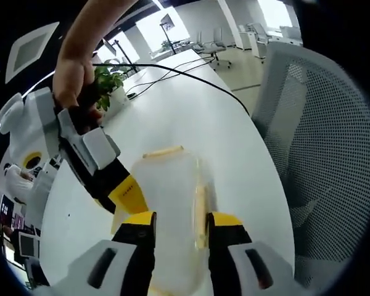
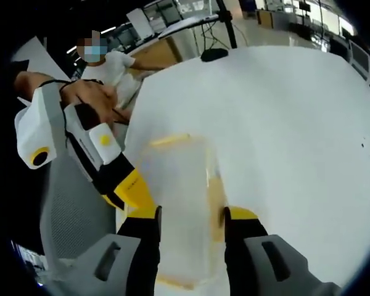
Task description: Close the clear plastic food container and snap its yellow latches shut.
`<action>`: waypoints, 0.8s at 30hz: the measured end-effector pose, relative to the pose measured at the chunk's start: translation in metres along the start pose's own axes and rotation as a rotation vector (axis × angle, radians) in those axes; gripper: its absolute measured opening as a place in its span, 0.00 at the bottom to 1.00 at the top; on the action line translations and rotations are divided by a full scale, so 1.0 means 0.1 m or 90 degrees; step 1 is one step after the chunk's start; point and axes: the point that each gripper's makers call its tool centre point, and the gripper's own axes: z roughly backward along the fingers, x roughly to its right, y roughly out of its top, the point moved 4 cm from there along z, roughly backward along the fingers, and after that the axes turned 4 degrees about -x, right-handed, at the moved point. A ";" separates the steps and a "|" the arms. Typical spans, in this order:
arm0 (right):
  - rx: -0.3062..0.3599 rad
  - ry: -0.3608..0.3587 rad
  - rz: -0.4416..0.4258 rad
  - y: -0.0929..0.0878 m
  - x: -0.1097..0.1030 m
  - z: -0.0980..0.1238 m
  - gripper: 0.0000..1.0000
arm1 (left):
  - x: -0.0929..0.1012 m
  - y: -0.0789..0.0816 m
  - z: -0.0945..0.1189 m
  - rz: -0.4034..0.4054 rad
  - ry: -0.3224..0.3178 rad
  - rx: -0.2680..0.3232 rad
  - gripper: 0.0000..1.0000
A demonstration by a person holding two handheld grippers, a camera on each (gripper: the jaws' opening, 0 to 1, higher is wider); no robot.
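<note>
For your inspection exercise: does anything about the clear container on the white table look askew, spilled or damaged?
Nothing stands out. The clear plastic food container sits flat on the white table between the left gripper and right gripper, with no visible spill or crack. Its yellow latches look intact.

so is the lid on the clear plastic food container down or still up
Down: the lid lies flat over the clear plastic food container on the white table. Whether its yellow latches are snapped, cannot tell.

The container (image 1: 169, 213) sits on the table (image 1: 191, 105), between both tongs, chair (image 1: 320, 135) beside.
</note>
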 end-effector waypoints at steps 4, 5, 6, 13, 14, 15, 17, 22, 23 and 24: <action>-0.020 0.003 0.004 0.02 -0.01 -0.02 0.34 | -0.02 -0.01 -0.01 0.012 -0.007 -0.002 0.26; -0.021 0.005 0.001 0.01 -0.01 -0.02 0.33 | -0.03 -0.01 -0.01 0.010 -0.010 -0.001 0.25; -0.019 0.006 -0.002 0.01 -0.01 -0.01 0.31 | -0.04 -0.01 -0.02 0.007 -0.019 -0.001 0.25; 0.021 -0.006 -0.013 0.02 0.00 0.00 0.31 | -0.03 0.00 -0.06 0.019 -0.020 -0.011 0.25; 0.029 -0.004 -0.020 0.02 0.00 0.00 0.32 | -0.03 0.00 -0.06 0.020 -0.018 -0.008 0.26; 0.032 -0.006 -0.019 0.02 0.00 0.00 0.33 | -0.02 0.00 -0.06 0.015 -0.015 -0.005 0.26; 0.041 -0.015 -0.011 0.01 -0.01 0.00 0.33 | -0.02 -0.01 -0.05 0.015 -0.010 0.006 0.26; 0.060 -0.028 -0.011 0.01 -0.02 0.02 0.34 | -0.02 0.01 -0.04 0.004 -0.008 0.014 0.27; 0.062 -0.034 -0.009 0.01 -0.02 0.03 0.34 | -0.02 0.02 -0.03 0.009 -0.005 0.016 0.27; 0.063 -0.038 -0.009 0.01 -0.03 0.03 0.34 | -0.02 0.02 -0.03 0.022 -0.004 0.019 0.26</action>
